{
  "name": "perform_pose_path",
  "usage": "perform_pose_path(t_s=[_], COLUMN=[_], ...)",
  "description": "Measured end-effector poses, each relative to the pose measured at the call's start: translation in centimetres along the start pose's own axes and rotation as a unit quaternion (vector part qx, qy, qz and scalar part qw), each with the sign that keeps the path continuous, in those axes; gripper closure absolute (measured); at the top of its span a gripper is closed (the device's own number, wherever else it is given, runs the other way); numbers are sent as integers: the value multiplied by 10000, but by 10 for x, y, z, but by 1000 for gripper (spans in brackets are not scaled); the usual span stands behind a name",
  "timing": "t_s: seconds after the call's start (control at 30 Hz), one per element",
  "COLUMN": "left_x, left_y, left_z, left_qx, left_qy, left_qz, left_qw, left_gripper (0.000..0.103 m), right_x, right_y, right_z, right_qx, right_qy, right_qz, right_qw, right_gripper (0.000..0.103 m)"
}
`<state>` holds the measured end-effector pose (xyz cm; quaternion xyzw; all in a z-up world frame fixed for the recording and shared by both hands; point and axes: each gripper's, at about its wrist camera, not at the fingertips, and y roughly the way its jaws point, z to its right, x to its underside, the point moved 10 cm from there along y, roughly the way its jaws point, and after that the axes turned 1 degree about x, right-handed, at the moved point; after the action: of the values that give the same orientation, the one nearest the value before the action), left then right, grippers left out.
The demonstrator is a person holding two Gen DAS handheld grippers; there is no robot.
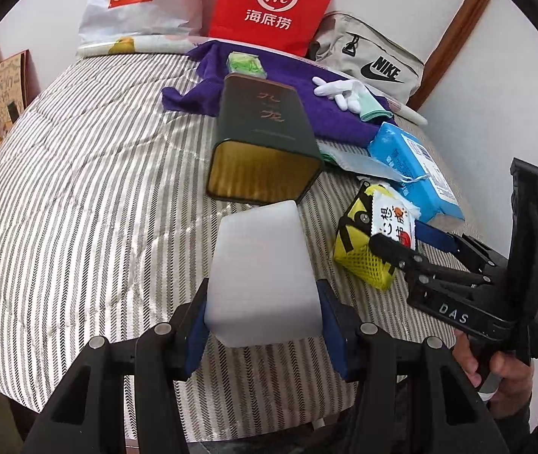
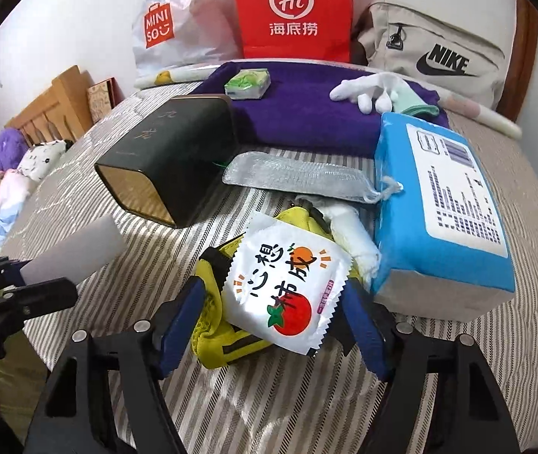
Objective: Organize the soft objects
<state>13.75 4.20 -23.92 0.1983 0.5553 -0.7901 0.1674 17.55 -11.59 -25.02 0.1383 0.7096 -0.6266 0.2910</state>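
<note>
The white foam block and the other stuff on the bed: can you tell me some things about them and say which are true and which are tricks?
1. The left gripper is shut on the white foam block. True.
2. The dark green tin stands upright with a lid on. False: it lies on its side, its open gold end facing the cameras.
3. The white glove lies on the purple towel. True.
4. The right gripper holds the blue tissue pack. False: its fingers sit either side of the white persimmon packet and yellow mesh pouch.
5. The red paper bag lies flat on the bed. False: it stands by the wall.
</note>
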Motion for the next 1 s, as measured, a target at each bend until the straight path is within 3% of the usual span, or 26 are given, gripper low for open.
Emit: perform_pose_path(t_s=[0.1, 0.13, 0.2, 0.27, 0.67, 0.83, 1.0], left_x=[2, 3, 3, 4, 3, 4, 5], left_y=[0, 0, -1, -1, 2, 5, 9], left_z=[-4, -5, -6, -6, -9, -10, -7], left_qx=[89, 137, 165, 195, 222, 166, 18], left_qy=[-66, -82, -117, -138, -227, -232, -163], left_qz=[-12, -20, -3, -3, -77, -146, -228], left_qw=[9999, 9999, 9998, 9997, 9995, 9995, 9996], left_gripper=[53, 53, 53, 52, 52, 52, 52], right_x=[-4, -6, -9, -10, -15, 7, 42], right_y=[-2, -2, -3, -4, -52, -73, -65], right_z=[0, 1, 0, 1, 11, 36, 82], right_qx=[59, 127, 118, 21, -928, -748, -296], right_qy=[31, -10, -105, -67, 350, 261, 363], right_qz=[91, 115, 132, 121, 343, 179, -165], right_qw=[9999, 9999, 9998, 9999, 9945, 9967, 9988], right_gripper=[57, 71, 75, 89, 99, 99, 99])
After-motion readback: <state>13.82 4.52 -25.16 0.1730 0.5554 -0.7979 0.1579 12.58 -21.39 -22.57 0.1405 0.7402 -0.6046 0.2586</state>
